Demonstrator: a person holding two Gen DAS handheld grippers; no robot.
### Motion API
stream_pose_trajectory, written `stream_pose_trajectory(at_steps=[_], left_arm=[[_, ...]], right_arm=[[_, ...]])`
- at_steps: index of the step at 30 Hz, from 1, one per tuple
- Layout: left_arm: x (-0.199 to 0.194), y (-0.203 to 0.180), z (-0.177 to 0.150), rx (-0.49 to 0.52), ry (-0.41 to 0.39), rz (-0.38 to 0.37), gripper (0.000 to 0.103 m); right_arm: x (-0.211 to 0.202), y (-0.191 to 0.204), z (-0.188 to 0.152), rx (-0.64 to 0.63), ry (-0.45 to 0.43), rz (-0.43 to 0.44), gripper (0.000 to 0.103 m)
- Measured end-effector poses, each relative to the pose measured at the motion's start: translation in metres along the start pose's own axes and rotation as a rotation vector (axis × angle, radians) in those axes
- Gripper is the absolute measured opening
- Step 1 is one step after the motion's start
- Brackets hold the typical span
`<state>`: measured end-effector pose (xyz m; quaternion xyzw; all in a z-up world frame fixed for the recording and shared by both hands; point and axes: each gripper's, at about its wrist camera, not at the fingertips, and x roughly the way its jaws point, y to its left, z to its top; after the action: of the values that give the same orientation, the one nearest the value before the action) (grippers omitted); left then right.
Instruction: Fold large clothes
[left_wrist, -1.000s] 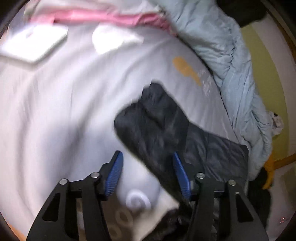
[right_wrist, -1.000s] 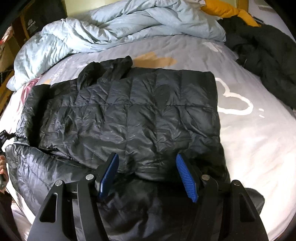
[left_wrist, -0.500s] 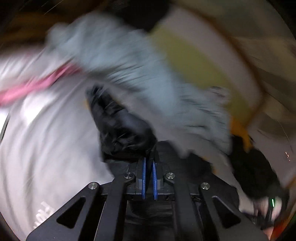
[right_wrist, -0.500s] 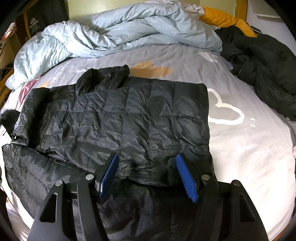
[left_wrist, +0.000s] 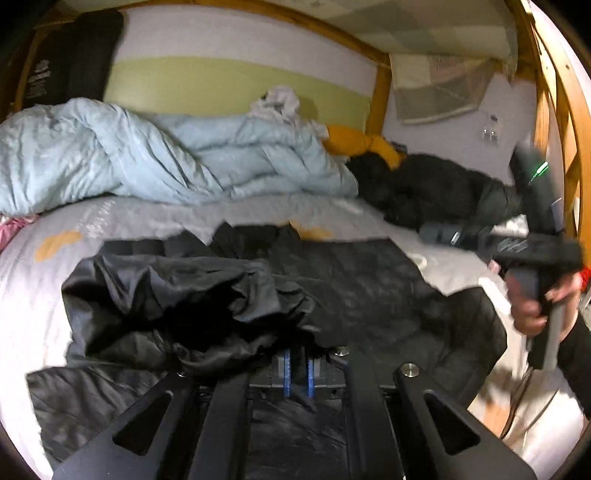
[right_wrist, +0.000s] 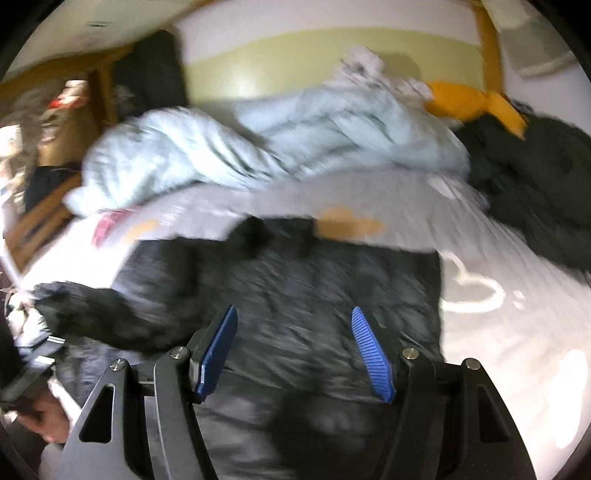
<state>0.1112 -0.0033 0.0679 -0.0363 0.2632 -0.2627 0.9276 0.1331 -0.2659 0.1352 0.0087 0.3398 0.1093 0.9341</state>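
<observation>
Left tongs (left_wrist: 298, 373) pinch the black puffer jacket's (left_wrist: 369, 288) bunched sleeve at lower centre; right tongs (right_wrist: 295, 354) hang spread above it.

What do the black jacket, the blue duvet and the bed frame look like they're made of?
Jacket: thin synthetic shell, likely nylon or polyester, quilted and padded; it has a slight sheen and crinkles into sharp folds.
Duvet: matte woven fabric, probably cotton or a blend, over soft filling; it bunches in thick, puffy creases.
Bed frame: wood, by its warm orange-brown tone, apparently varnished; grain is too blurred to confirm.
</observation>
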Motion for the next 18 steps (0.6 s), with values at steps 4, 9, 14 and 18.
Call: stream_pose_trajectory(at_steps=[4,9,14,18], left_arm=[[-0.003,-0.011,-0.014,0.029,0.012,-0.029,0.005],[0.003,-0.022,-0.017,0.056,0.04,-0.078,0.005],[0.009,-0.026,-0.021,0.049,0.078,-0.127,0.005],[0.009,-0.036,-0.026,0.081,0.092,-0.148,0.005]], right_arm=[[-0.022,0.037,-0.004,-0.115,-0.064,0.164,0.067],[-0.042,0.077,-0.018,-0.261,-0.079,0.354,0.064],[-0.032,0.094,-0.027,-0.292,0.0,0.449,0.052],[-0.019,0.096,-0.033,-0.277,0.055,0.484,0.051]])
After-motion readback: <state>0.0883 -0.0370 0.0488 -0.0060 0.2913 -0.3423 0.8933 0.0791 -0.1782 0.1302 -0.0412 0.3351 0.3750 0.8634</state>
